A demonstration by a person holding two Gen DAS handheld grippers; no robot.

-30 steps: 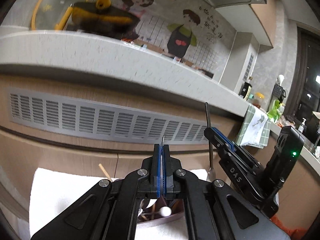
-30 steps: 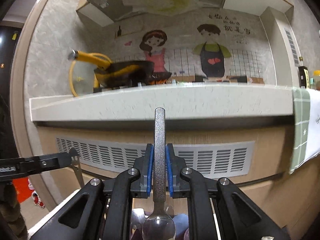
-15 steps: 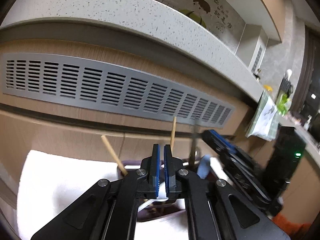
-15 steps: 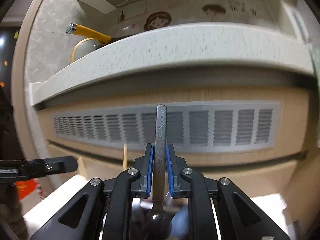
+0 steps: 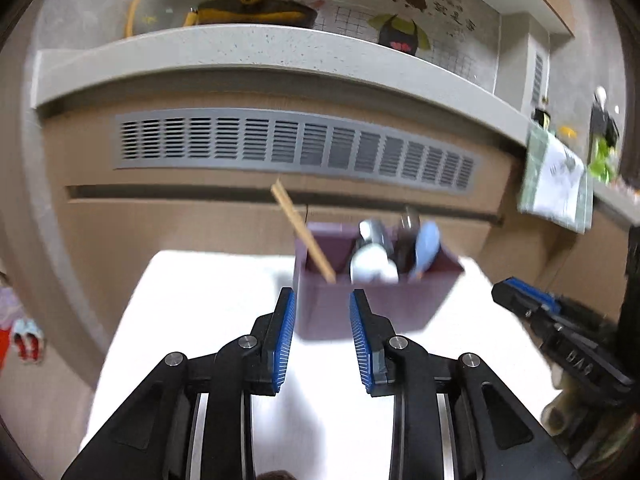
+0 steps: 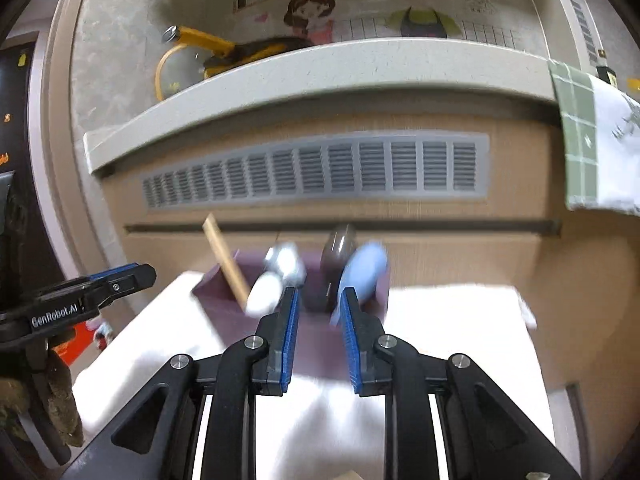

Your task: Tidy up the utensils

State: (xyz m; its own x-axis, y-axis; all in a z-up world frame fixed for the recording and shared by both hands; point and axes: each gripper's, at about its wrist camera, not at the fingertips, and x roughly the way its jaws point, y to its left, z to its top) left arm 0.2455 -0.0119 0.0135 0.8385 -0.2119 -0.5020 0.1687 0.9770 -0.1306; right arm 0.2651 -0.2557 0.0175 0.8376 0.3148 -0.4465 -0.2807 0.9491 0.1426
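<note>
A purple utensil box [image 5: 362,300] is standing on a white cloth [image 5: 192,312] that is covering the worktop, close to the far edge where a wood-panelled cabinet front with a grey vent grille [image 5: 296,148] is rising behind it. The left gripper [image 5: 322,304] is pointing at the box's near wall, its blue-padded jaws opening with nothing between them. The right gripper [image 6: 318,300] is pointing at the same box from the right side, its jaws also opening and gripping nothing; the box and its contents are only showing through the gap beyond the pads.

Inside the box, a wooden chopstick [image 5: 302,232] is leaning toward the far left out of the left part. To its right, a white spoon [image 5: 370,266] and a metal utensil are sitting together in the middle, while a dark spoon [image 6: 338,264] and a pale blue spoon [image 6: 362,276] are standing in the right part. All of them are blurred, so finer detail is impossible to tell.

Above the cabinet, a speckled counter ledge [image 5: 240,46] is carrying a yellow-handled pan [image 6: 240,50], and a green checked towel [image 6: 592,136] is hanging over its right end.
</note>
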